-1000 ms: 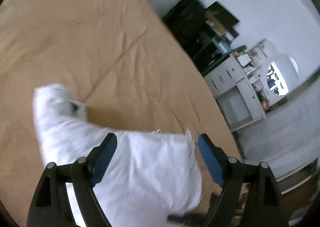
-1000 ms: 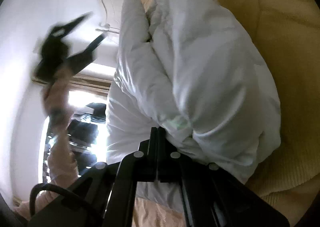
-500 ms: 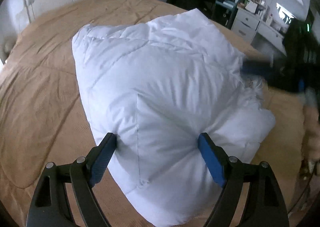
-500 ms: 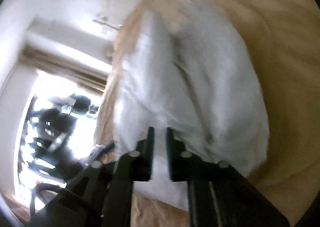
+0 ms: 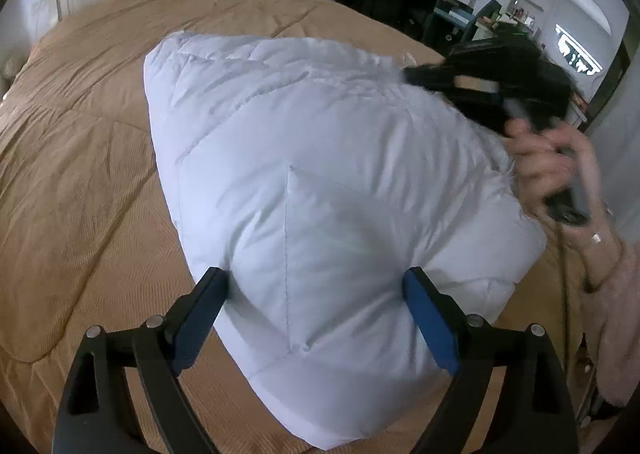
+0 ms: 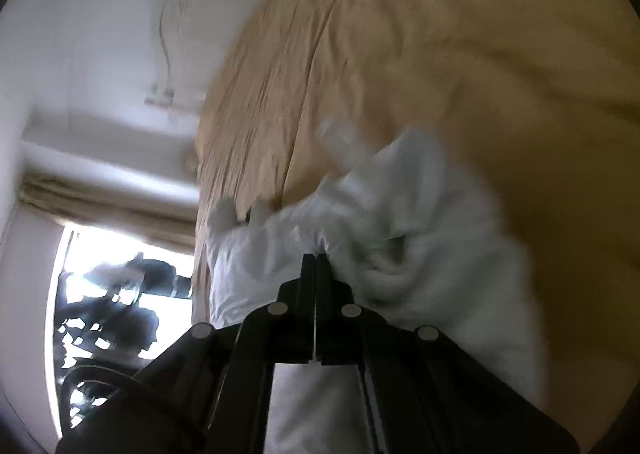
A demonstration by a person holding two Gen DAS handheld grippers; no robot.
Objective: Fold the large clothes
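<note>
- Nearest, the left hand-held gripper (image 5: 316,318) straddles the near end of the white quilted puffer coat (image 5: 320,173); its jaws are opening wider, and I can't see the pads pressing.
- The coat lies bunched on the tan bed (image 5: 80,173).
- Farther right, the right hand-held gripper (image 6: 315,257) is clenched on a fold; that pinch shows only in its own view.
- Next, probably drawing that fold across.

white puffy garment (image 5: 320,181) on tan bedspread (image 5: 80,173)
</note>
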